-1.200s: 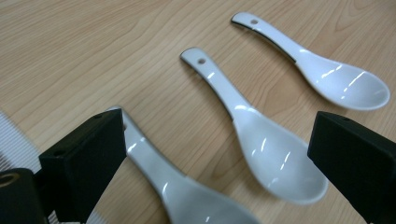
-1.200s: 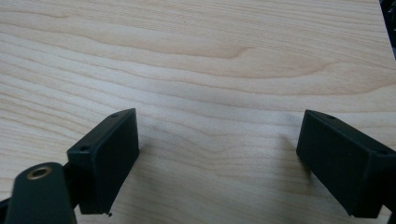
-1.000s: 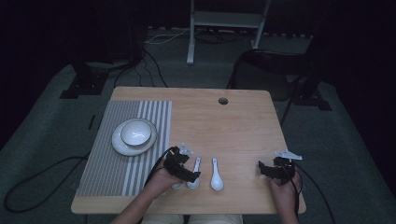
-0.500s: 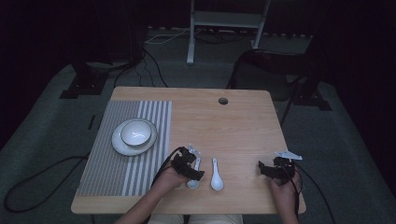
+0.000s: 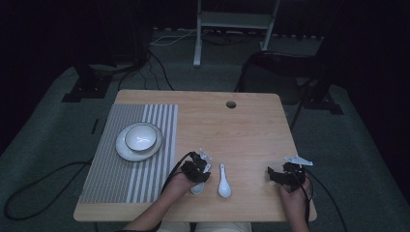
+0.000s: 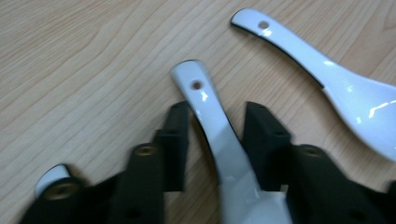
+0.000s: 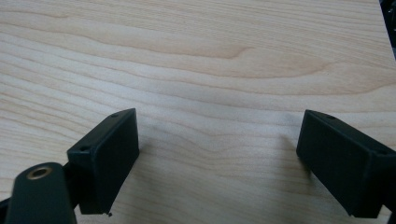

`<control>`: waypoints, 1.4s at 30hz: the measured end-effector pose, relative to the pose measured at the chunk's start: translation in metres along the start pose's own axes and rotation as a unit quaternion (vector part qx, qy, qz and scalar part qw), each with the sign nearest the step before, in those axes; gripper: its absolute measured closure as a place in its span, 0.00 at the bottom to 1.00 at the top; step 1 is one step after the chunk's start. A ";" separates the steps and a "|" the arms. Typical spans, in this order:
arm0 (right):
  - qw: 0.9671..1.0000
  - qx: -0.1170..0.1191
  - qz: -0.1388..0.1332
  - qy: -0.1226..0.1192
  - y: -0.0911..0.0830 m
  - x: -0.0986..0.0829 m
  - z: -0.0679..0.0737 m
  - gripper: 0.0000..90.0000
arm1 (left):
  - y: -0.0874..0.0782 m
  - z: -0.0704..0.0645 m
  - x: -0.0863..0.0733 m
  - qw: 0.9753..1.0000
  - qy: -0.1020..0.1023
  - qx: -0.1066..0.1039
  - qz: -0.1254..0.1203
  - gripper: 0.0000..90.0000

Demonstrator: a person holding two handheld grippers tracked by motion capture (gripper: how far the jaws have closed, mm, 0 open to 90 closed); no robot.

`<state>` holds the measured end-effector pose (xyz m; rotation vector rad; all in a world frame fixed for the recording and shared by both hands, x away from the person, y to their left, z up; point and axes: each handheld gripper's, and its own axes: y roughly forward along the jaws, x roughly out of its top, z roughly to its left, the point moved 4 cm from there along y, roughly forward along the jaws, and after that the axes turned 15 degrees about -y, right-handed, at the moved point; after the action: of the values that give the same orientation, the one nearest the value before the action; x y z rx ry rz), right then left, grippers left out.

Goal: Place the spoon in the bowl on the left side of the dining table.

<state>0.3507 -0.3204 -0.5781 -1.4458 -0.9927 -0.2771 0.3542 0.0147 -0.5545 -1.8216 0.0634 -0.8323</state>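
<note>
Left gripper (image 6: 217,126), low over the table (image 5: 241,130), straddles a spoon's (image 6: 219,135) handle, narrowly parted.

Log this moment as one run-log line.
left tongs: jaws astride the near spoon handle, gaps visible | second spoon: flat on table, untouched | right tongs: open over bare table

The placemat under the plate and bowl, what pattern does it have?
The grey rectangular placemat has grey and white stripes along its right part, the rest plain grey; clearest in the high view.
</note>
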 end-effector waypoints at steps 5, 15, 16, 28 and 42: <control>1.000 0.000 0.000 0.000 0.000 0.000 0.000 0.14 | 0.002 -0.005 0.001 1.000 0.016 0.003 -0.002 0.83; 1.000 0.000 0.000 0.001 0.000 0.000 0.000 0.14 | -0.002 -0.005 0.003 1.000 0.008 -0.008 -0.014 0.84; 1.000 0.000 0.000 0.000 0.000 0.000 0.000 0.14 | -0.006 -0.005 0.004 1.000 0.003 -0.013 -0.021 0.84; 1.000 0.000 0.000 0.000 0.000 0.000 0.000 0.14 | -0.029 -0.007 0.012 0.999 0.005 -0.025 -0.048 0.84; 1.000 0.000 0.000 0.000 0.000 0.000 0.000 0.14 | -0.049 -0.004 0.018 0.997 0.000 -0.036 -0.070 0.95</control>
<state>0.3508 -0.3204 -0.5781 -1.4456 -0.9922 -0.2773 0.3492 0.0242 -0.5036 -1.9096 -0.0361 -0.9393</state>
